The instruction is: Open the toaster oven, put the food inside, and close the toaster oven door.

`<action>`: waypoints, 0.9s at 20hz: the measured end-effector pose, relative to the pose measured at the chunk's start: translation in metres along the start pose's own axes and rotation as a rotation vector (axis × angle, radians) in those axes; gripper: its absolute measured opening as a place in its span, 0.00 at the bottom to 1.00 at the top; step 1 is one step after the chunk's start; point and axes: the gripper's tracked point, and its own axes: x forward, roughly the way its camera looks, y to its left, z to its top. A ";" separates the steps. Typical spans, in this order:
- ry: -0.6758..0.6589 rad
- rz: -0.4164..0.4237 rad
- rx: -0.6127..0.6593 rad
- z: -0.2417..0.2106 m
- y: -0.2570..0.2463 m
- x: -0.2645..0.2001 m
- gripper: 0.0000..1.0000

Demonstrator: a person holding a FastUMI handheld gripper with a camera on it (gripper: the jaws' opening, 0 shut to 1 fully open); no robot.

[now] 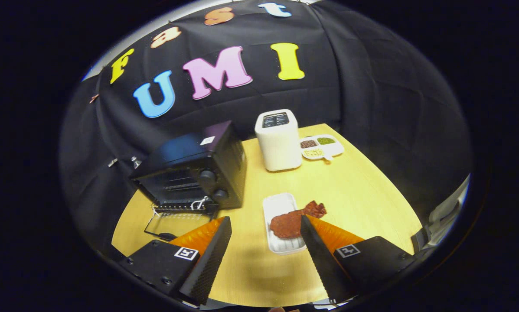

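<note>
Your hand-held gripper (266,225) hangs spread wide, holding nothing. The reddish-brown drumstick (292,221) (glossy, knobbly) lies on the white tray (279,206) between the fingers, bone end angled away rightward; toaster oven (194,173) door down.

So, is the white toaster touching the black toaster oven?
Apart. The gripper view shows a strip of bare wooden table between the toaster and the toaster oven. The open tongs hover nearer, holding nothing.

black toaster oven (194,173), reddish-brown food (290,222), white tray (278,207), yellow wood table (350,195)
</note>
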 end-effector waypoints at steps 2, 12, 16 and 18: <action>0.015 -0.017 0.050 -0.003 -0.020 0.010 0.99; 0.139 0.113 0.250 -0.030 -0.047 0.087 0.74; 0.154 0.130 0.305 -0.030 -0.051 0.093 0.28; 0.136 0.138 0.323 -0.019 -0.052 0.092 0.18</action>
